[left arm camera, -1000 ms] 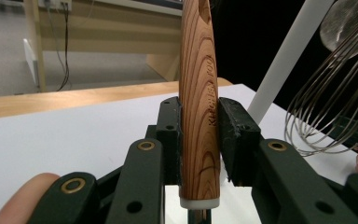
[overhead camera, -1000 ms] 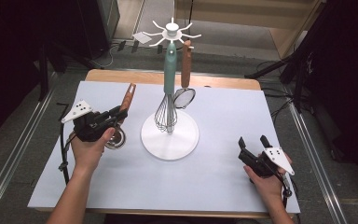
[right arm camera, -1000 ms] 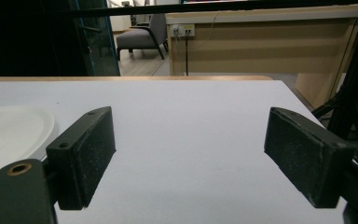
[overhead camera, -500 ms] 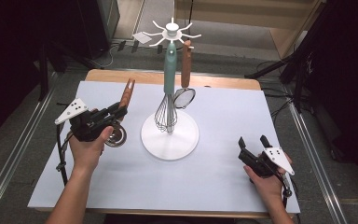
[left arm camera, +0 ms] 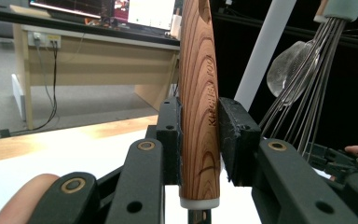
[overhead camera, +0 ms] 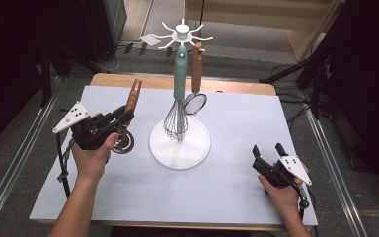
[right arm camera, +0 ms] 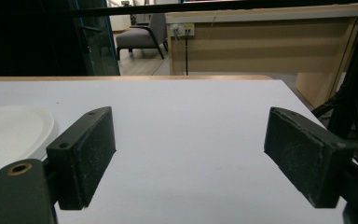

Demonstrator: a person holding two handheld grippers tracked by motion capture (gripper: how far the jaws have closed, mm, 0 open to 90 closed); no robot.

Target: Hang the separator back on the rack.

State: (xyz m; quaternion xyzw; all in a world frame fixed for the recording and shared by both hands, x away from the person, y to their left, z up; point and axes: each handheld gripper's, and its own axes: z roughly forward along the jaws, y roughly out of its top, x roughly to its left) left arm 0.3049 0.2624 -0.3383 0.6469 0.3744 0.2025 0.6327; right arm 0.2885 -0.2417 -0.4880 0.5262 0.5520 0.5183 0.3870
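Two fingers of the left gripper (overhead camera: 121, 120) are squeezing a wooden-handled strainer (overhead camera: 126, 118) near the tabletop's (overhead camera: 237, 187) left edge; the right gripper (overhead camera: 266, 154) is gaping wide, holding nothing.

The place reads as a lab or research office set up for recording, not a home kitchen. The landmark is the white-topped table (overhead camera: 237, 187), which stands on grey carpet flanked by metal floor rails (overhead camera: 10, 182) on both sides. Beyond the table's far edge, cables (overhead camera: 286, 79) trail across the floor past dark curtained stands. Farther behind the table sits a light wooden desk (left arm camera: 93, 60) with a wall socket strip (left arm camera: 44, 39) and what seem to be lit monitors (left arm camera: 135, 9), blurred. A grey upholstered chair (right arm camera: 142, 35) stands beside another desk.
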